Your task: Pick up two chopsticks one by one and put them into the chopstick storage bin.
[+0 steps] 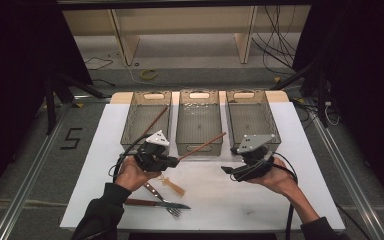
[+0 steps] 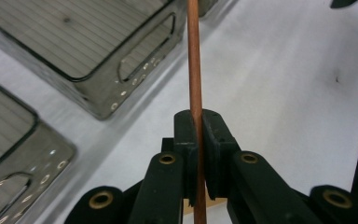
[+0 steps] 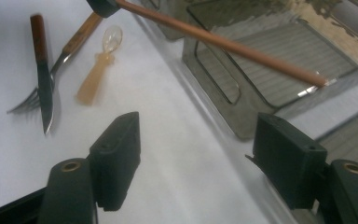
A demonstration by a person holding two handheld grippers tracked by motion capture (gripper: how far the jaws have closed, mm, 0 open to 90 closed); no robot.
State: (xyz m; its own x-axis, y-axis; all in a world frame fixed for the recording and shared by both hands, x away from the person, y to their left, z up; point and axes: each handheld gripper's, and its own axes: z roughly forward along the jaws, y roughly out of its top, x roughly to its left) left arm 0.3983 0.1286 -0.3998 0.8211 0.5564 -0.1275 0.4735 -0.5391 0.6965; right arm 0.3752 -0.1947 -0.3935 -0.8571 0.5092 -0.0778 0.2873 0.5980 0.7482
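1. Nearest the camera in the high view, a knife point(image 1: 155, 203) and a fork point(image 1: 161, 197) are lying crossed on the white table point(image 1: 220, 200), close to the person's edge; both have reddish-brown handles; a small translucent amber spoon point(image 1: 173, 186) is lying just beyond them, apart from the fork.
2. The left gripper point(image 2: 198, 135) is clenching a long brown chopstick point(image 1: 202, 146); in the left gripper view the stick is running straight up between the two closed jaws, pinched near its lower end.
3. In the high view the chopstick is sticking out from the left gripper towards the right and slightly away from the person; it is held above the table, and its far tip is sitting at the near wall of the middle bin point(image 1: 198, 122); whether it is touching that wall I cannot tell.
4. The right gripper point(image 3: 200, 161) is released; its jaws are standing wide apart with nothing between them; it is hovering over the white surface just in front of the right bin point(image 1: 251, 117).
5. Three smoky, see-through bins are standing side by side at the far edge of the table; a second chopstick point(image 1: 155, 122) is leaning slantwise in the left bin point(image 1: 145, 120).
6. The two grippers are well apart, each held in one hand; dark sleeves are coming in from the bottom edge.
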